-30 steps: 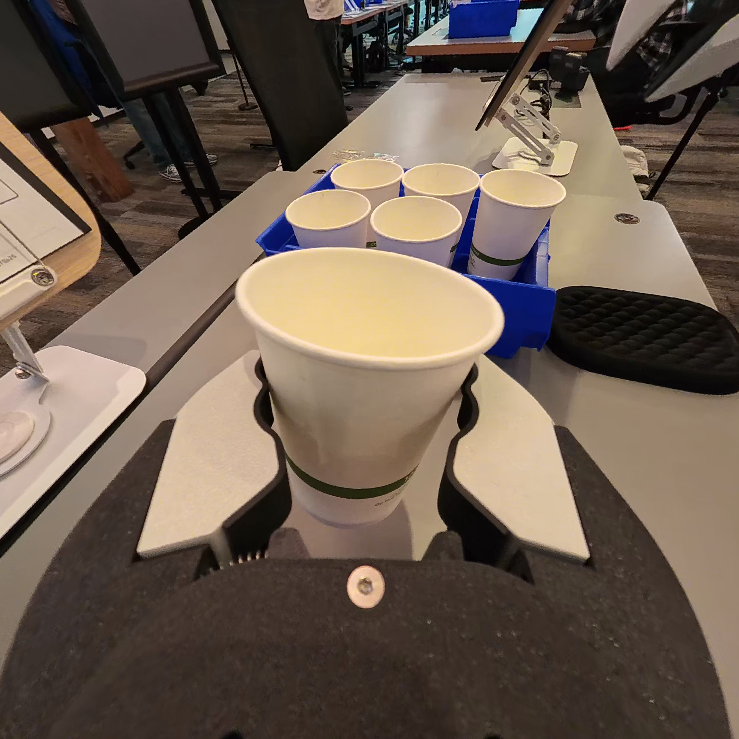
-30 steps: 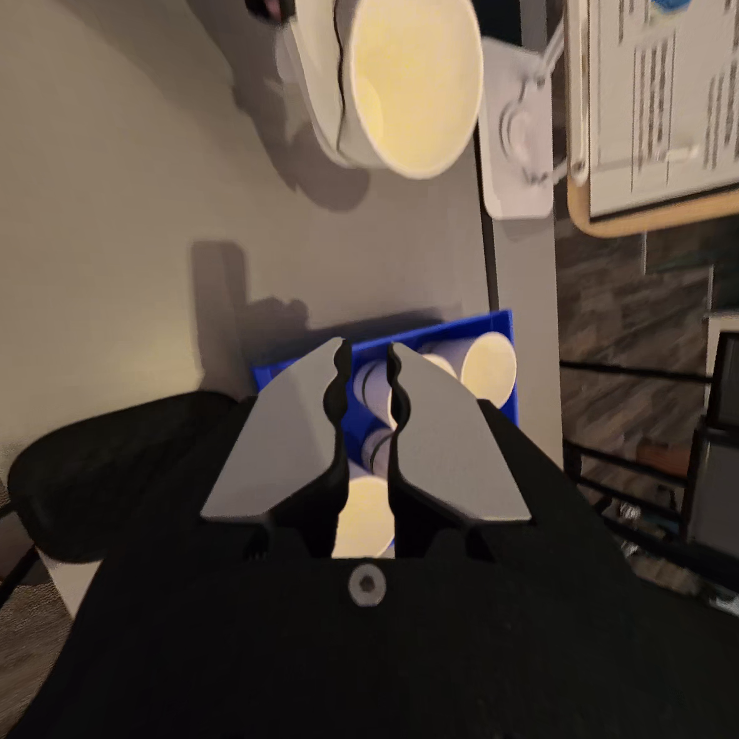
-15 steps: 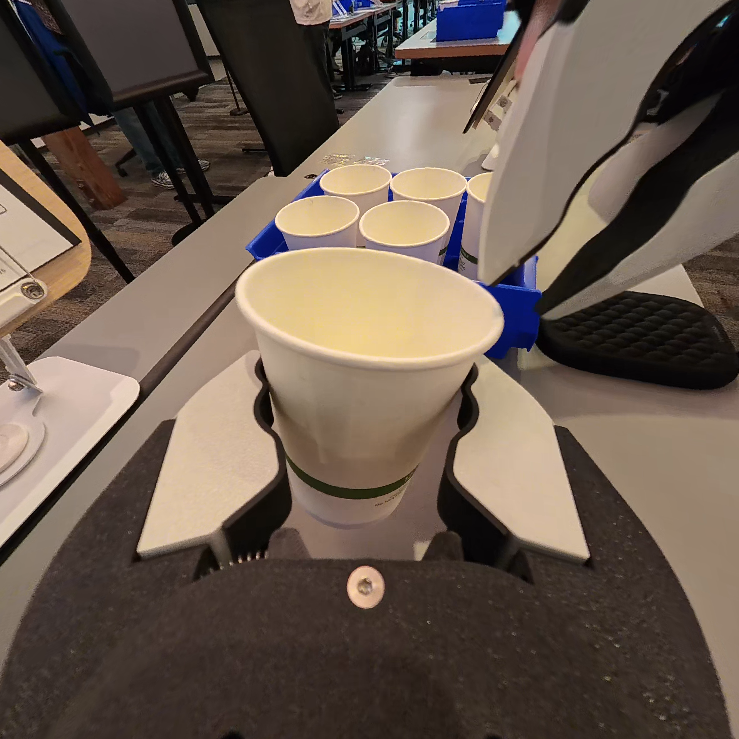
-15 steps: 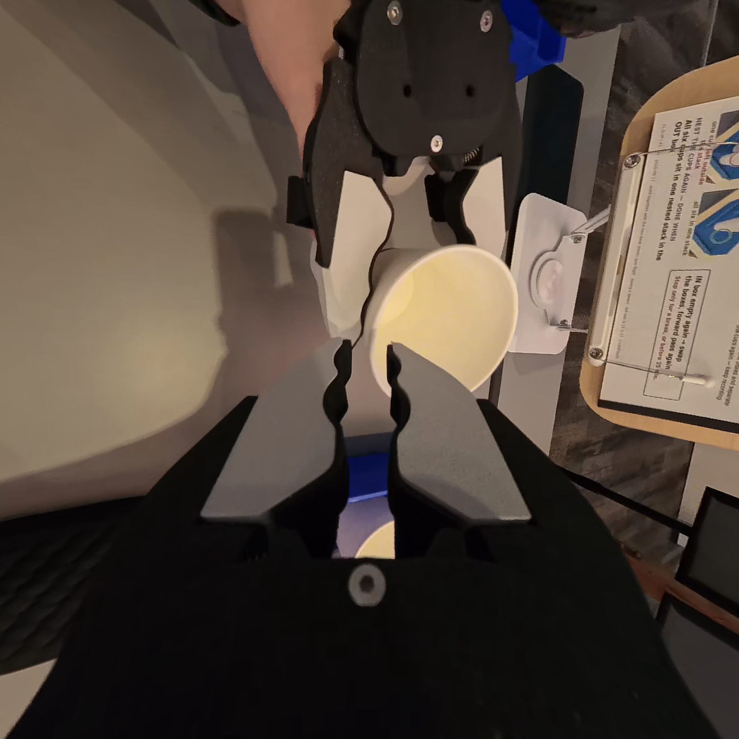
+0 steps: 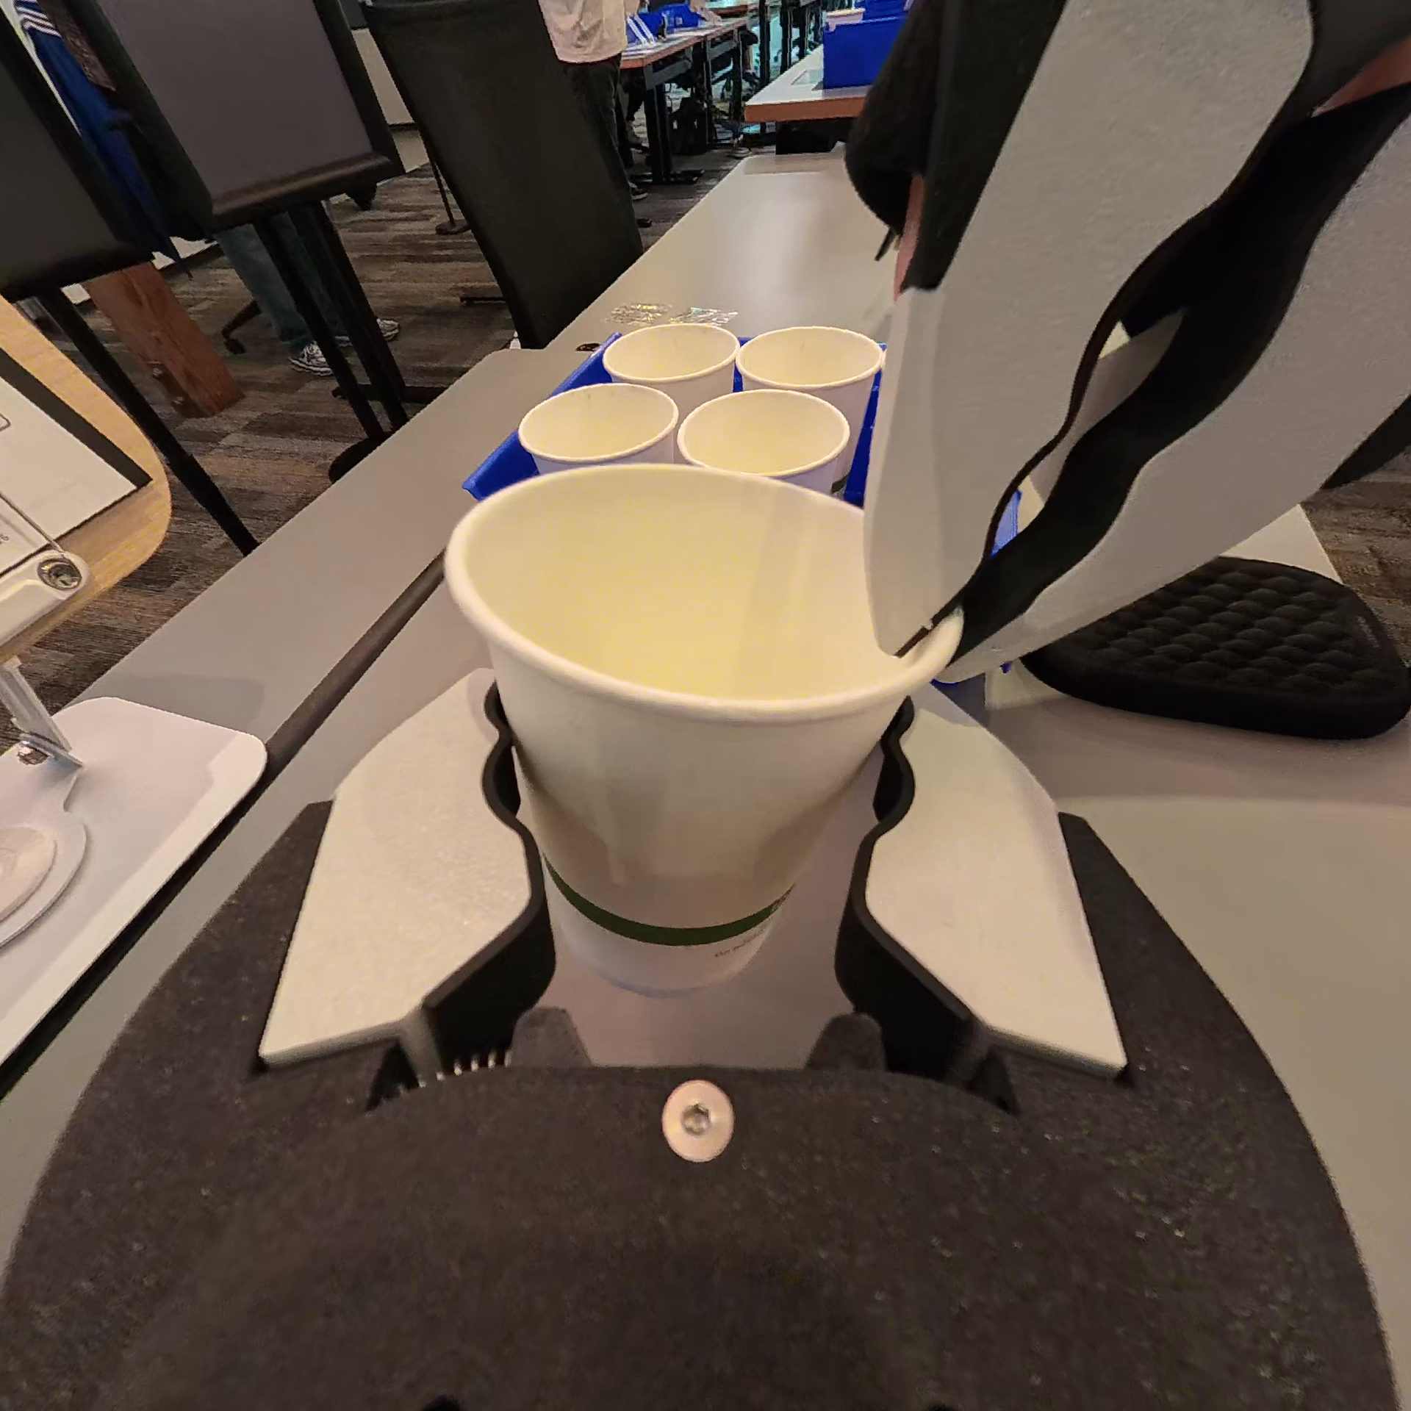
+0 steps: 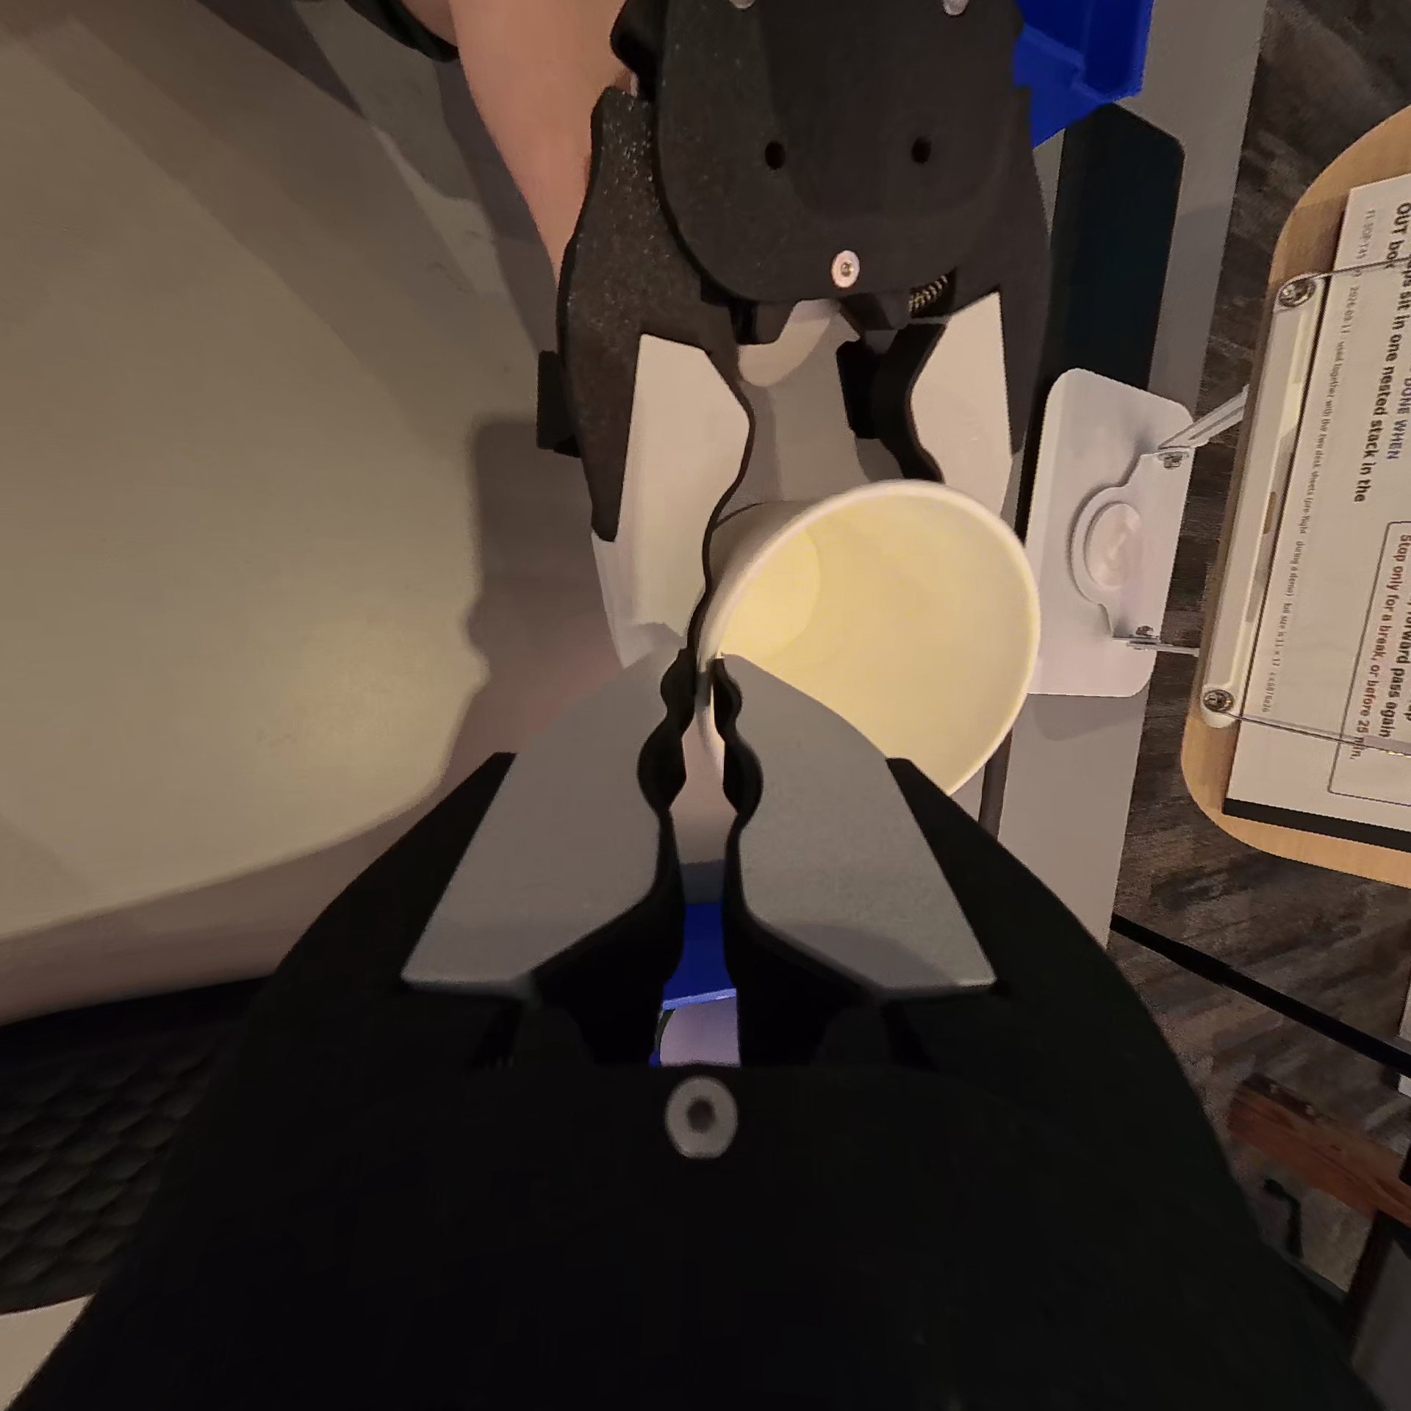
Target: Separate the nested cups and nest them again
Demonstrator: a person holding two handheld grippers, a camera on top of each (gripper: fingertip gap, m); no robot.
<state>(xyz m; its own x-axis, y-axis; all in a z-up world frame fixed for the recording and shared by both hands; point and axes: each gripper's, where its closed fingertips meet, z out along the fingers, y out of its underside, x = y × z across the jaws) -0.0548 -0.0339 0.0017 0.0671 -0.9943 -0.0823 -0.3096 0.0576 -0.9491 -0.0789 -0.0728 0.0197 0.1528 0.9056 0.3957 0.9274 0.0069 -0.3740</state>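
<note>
A white paper cup (image 5: 672, 763) with a green band is upright in my left gripper (image 5: 699, 710), which is shut on its lower body above the grey table. My right gripper (image 5: 928, 637) reaches in from the upper right, and its tips pinch the cup's right rim, one finger inside and one outside. In the right wrist view, my right gripper (image 6: 702, 679) is shut on the rim of the cup (image 6: 878, 611). The left gripper (image 6: 824, 519) holds the cup from the far side. Whether another cup is nested inside it cannot be told.
A blue bin (image 5: 496, 477) with several upright white cups (image 5: 599, 424) stands just behind the held cup. A black textured pad (image 5: 1222, 649) lies to the right. A document stand's white base (image 5: 114, 779) and board (image 6: 1336, 458) are at the left table edge.
My right gripper swung from over the blue bin to the held cup and closed on its rim. The left gripper kept hold of the cup and barely moved.
</note>
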